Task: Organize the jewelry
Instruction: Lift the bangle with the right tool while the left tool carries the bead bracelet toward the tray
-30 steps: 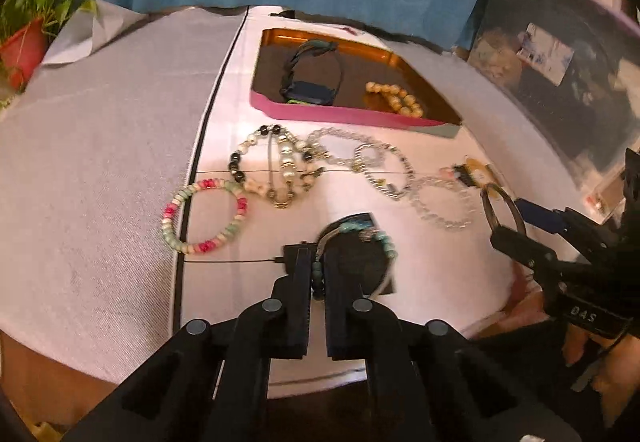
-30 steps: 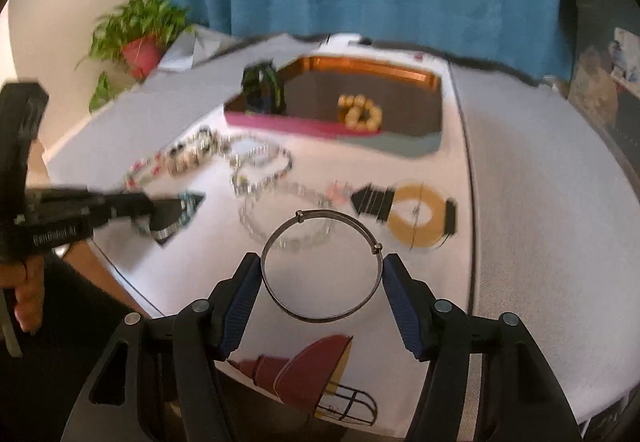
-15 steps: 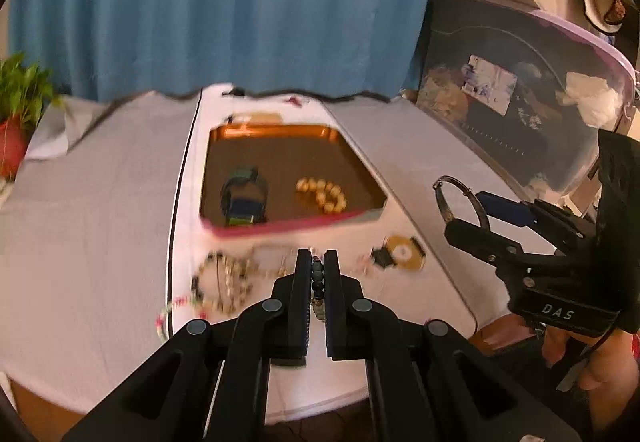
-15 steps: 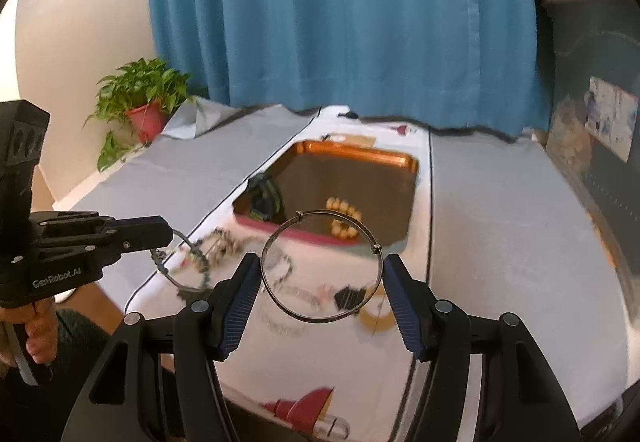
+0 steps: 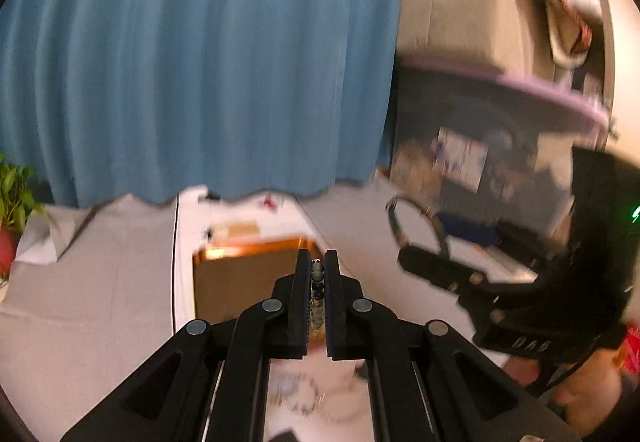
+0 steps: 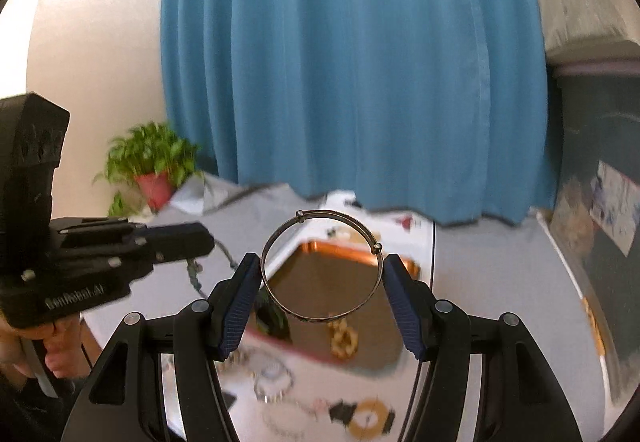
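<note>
Above the table (image 6: 500, 282), both grippers carry jewelry, each with a load. The left gripper (image 5: 319, 274) is clamped nearly flat on a bead bracelet (image 5: 317, 290), whose beads line the slit between its jaws while the rest hangs below, as the right wrist view shows. The right gripper (image 6: 322, 274) stands about half wide, its blue pads (image 6: 240, 298) pressing the two sides of a thin metal bangle (image 6: 320, 268) that sits as an upright hoop across the gap.

The tray (image 6: 408, 266), copper-rimmed with a dark floor, lies ahead of and below both tools. A beige bead bracelet (image 6: 343, 338) and a dark strap piece already rest inside. More bracelets lie loose on the cloth nearer the person, blurred.

Judged from these views, the drop comes next: each tool must travel forward and down. Seen through the bangle, the tray floor lines up with the right gripper, so that hand seems slightly better placed. The hanging beads may swing.
</note>
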Available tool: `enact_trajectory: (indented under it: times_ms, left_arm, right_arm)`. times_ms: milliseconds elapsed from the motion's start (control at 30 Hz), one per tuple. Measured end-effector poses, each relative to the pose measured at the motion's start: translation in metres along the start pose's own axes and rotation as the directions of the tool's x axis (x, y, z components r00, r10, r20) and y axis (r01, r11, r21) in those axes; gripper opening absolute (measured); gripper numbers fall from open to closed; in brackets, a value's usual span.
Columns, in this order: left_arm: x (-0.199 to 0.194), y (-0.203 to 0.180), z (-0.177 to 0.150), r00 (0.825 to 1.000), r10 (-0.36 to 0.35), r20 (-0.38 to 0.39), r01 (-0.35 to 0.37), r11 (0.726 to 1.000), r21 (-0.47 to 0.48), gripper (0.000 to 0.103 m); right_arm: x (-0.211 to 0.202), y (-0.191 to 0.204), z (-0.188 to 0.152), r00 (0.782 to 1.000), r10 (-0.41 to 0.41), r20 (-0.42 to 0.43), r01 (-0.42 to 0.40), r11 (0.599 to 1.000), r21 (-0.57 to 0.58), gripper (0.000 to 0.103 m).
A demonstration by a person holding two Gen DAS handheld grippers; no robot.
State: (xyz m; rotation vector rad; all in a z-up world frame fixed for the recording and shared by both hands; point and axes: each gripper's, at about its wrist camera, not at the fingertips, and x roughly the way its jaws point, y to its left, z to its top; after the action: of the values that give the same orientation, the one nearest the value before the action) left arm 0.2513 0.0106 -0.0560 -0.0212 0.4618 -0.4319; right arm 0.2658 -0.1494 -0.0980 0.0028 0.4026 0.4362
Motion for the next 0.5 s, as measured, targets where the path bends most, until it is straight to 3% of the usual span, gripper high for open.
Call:
enact_trajectory:
  times_ms: [167, 333, 500]
  left_arm:
    - [-0.007, 0.009, 0.019, 0.990, -0.064, 0.128, 0.073, 0.995, -0.069, 0.003]
    - [0.015, 0.010, 0.022, 0.983, -0.103, 0.152, 0.115, 0.991, -0.071, 0.003]
    - [0.048, 0.020, 0.005, 0.985, -0.101, 0.142, 0.117, 0.987, -0.107, 0.003]
  right_arm:
    - [0.006, -0.010, 0.016, 0.998, 0.037, 0.059, -0.038, 0.999, 0.027, 0.063]
    - [0.018, -0.022, 0.020, 0.994, 0.069, 0.081, -0.074, 0.996, 0.056, 0.063]
    - [0.045, -0.035, 0.000, 0.995, 0.083, 0.050, -0.086, 0.994, 0.073, 0.063]
